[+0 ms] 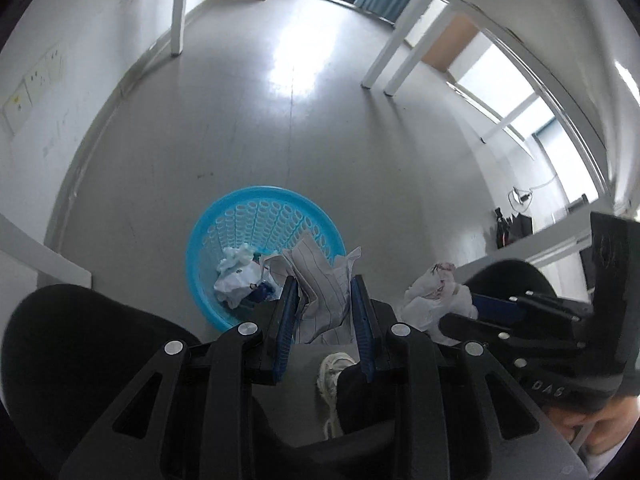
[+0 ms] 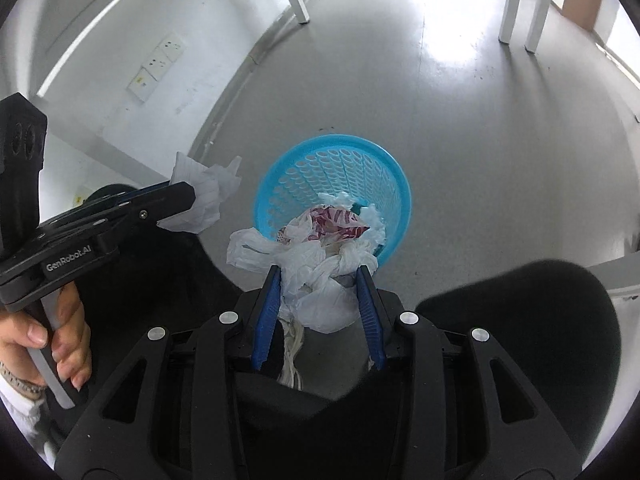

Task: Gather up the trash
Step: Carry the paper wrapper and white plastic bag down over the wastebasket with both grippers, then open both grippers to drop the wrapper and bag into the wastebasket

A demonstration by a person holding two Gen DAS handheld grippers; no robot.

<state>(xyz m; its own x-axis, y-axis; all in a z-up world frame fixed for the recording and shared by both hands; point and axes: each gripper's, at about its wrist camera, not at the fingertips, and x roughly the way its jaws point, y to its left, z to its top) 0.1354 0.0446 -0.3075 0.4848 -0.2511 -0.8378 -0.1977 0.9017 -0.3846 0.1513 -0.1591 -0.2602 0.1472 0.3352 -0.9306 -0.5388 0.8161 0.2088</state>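
From the left wrist view, the left tongs (image 1: 325,282) are clamping a crumpled sheet of lined paper (image 1: 320,280) between their blue pads, the paper sticking out forward just above the near rim of the blue basket (image 1: 224,216) on the grey floor (image 1: 280,128). Crumpled trash (image 1: 236,280) is lying inside the basket.

From the right wrist view, the right tongs (image 2: 318,274) are gripping a white plastic bag (image 2: 316,276), which is hanging over the basket's near edge.
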